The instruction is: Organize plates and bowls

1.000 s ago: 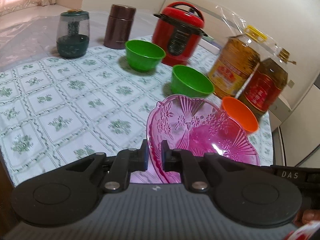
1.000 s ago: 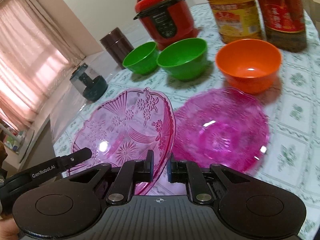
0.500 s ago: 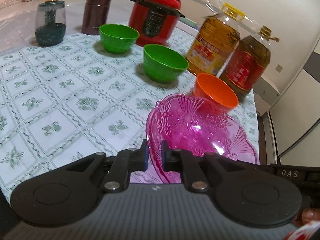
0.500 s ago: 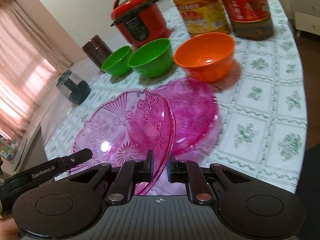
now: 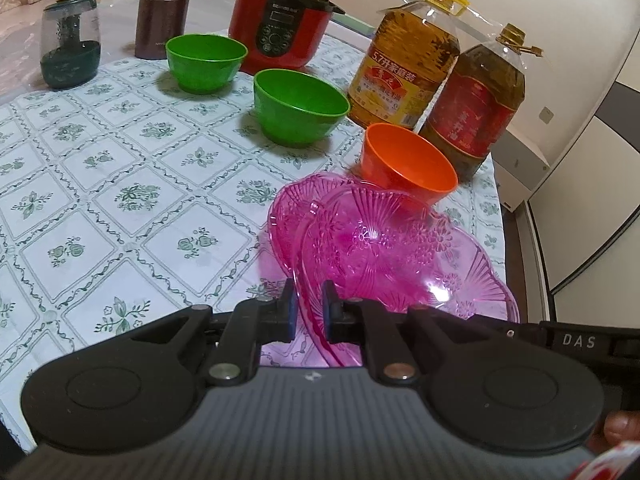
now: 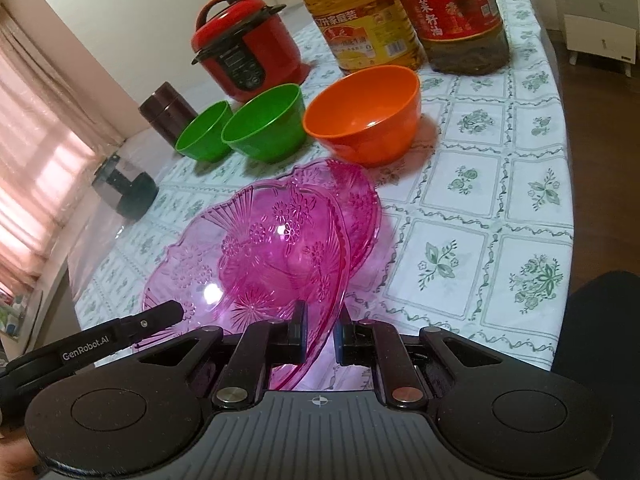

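Both tongs — left (image 5: 307, 307), right (image 6: 320, 330) — grip 1 pink plate (image 6: 256, 256).

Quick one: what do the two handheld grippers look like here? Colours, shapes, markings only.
Both are matte black. The left gripper and right gripper each have two linkage arms with silver pivot pins, round discs on both sides, a ribbed grey centre plate and blue-edged pads on the fingers. White lettering "DAS" and "GenRobot.AI" appears on the side bars. No cables visible.
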Available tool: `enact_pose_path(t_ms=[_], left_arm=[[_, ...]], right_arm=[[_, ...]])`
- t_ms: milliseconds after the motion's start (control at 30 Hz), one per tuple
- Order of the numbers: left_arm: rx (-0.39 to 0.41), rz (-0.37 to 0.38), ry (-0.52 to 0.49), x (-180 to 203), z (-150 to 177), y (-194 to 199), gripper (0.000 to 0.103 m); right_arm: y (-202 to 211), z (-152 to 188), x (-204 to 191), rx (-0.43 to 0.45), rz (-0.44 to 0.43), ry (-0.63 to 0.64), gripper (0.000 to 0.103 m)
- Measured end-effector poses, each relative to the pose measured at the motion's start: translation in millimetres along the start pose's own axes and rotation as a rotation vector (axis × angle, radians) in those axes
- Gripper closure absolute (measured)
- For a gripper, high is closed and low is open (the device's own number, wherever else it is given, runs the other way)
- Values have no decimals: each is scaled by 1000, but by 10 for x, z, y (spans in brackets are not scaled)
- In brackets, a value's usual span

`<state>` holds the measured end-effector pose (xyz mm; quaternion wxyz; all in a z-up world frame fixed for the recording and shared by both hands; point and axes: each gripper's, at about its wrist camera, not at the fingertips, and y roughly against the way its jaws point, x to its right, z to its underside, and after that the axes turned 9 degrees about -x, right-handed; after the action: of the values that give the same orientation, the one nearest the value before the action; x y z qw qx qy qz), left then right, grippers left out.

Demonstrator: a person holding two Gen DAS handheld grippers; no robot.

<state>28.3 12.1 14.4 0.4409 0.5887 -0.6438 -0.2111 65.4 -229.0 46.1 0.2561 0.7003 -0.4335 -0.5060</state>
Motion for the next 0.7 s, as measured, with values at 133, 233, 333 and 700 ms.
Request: enact_pose_path(t_ms=[133,233,333,700], left_arm=[[-6,5,-3,16,-53,-81,93],[-13,7,-3,17,-117,-163,93],[-18,10,-3,16,-202,-255,93],[-60,11,5,-92,-484,-635,92]], right_arm=[[-26,-53,18,7,11,-3,90],[-63,-135,29,15,20,-3,90],[-123,-243,32,25,36,5,90],[-475,-550,78,-2,75,3,90]])
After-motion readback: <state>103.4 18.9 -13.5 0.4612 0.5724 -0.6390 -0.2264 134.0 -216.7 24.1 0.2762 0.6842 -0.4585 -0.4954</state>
